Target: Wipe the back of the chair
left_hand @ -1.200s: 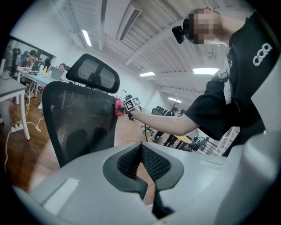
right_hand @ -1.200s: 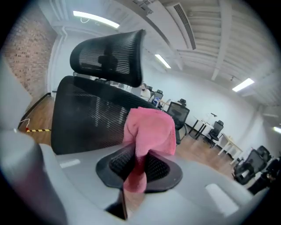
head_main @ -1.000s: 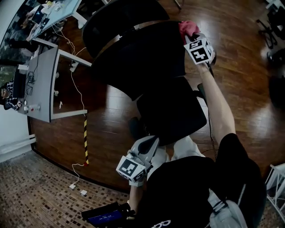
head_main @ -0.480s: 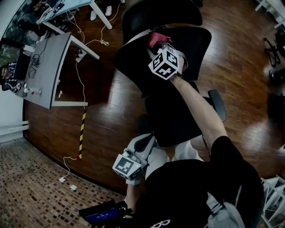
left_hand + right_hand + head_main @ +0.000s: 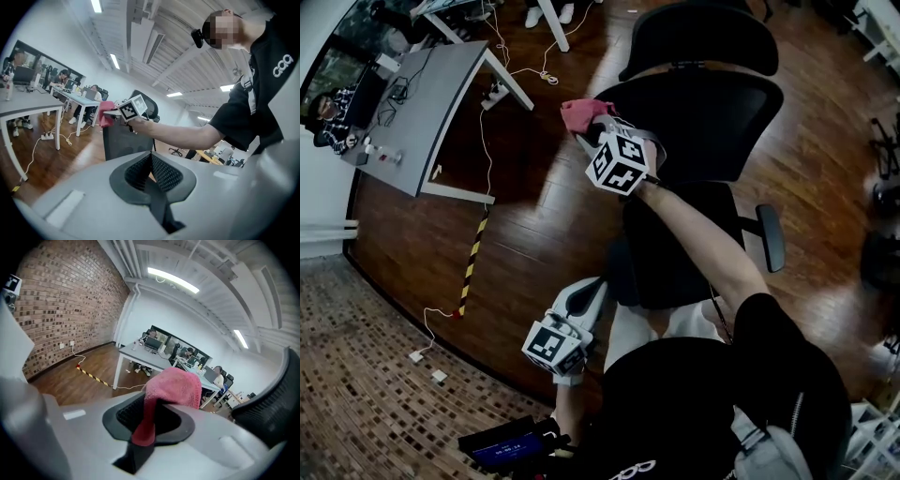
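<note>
Left tool [image 5: 589, 292] held low by the body, jaws together on nothing; judged idle, clear of the work. Right tool [image 5: 598, 127] out at arm's reach, clamped on pink cloth [image 5: 579, 114], bunched above the jaws. Cloth at top corner of chair back [image 5: 722, 117], judged placed for a wiping stroke; contact unconfirmed.

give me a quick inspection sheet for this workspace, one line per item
surface: dark wooden floor
job's things: black mesh office chair; pink cloth at the left edge of its back, contact unclear
clutter: small items on grey table; yellow-black striped tape on the floor
grippers: right gripper shut on the cloth; left gripper shut, nothing between its jaws
cables: white cables on the floor by the table
surroundings: brick wall; people seated at desks
</note>
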Available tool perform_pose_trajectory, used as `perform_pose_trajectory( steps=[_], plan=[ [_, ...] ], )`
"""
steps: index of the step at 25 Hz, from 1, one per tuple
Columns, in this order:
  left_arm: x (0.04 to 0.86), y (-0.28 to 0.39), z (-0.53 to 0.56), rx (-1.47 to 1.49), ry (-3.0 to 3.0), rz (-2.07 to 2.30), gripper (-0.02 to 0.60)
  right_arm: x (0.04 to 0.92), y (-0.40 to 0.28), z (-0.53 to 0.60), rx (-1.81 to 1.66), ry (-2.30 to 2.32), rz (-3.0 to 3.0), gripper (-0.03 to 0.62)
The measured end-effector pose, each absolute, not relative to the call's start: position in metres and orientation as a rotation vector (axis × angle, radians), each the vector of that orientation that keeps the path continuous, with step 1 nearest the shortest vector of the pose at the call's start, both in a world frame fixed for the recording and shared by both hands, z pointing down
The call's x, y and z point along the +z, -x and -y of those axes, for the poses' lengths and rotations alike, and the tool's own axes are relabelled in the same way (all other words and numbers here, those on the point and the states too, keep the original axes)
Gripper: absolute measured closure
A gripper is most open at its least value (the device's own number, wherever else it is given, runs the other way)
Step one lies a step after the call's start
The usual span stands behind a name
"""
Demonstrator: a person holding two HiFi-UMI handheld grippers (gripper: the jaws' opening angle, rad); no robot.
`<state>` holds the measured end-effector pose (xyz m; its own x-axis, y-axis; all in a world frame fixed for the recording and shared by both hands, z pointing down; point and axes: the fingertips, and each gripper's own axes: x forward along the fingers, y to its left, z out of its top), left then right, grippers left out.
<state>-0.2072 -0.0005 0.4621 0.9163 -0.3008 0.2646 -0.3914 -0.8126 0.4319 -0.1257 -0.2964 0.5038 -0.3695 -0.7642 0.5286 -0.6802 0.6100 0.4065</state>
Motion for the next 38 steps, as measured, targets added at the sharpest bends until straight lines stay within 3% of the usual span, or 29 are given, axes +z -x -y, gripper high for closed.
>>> perform_pose_trajectory(
  steps=[6,13,24,38],
  plan=[
    [0.463,0.182,-0.015,0.291,-2.603,0.367,0.604,0.475,0.103,0.237,-0.035,-1.232,2.272,0.548],
    [0.452,0.134,-0.002,0.191,-2.698,0.195,0.606,0.485,0.027,0.113,0.134,-1.473,2.237,0.548],
    [0.452,0.016,-0.051,0.310,-2.759,-0.184,0.601,0.477,-0.080,-0.064,0.322,-1.805,1.972,0.548],
    [0.450,-0.031,-0.088,0.309,-2.745,-0.357,0.595,0.477,-0.116,-0.099,0.376,-1.940,1.824,0.547]
  ],
)
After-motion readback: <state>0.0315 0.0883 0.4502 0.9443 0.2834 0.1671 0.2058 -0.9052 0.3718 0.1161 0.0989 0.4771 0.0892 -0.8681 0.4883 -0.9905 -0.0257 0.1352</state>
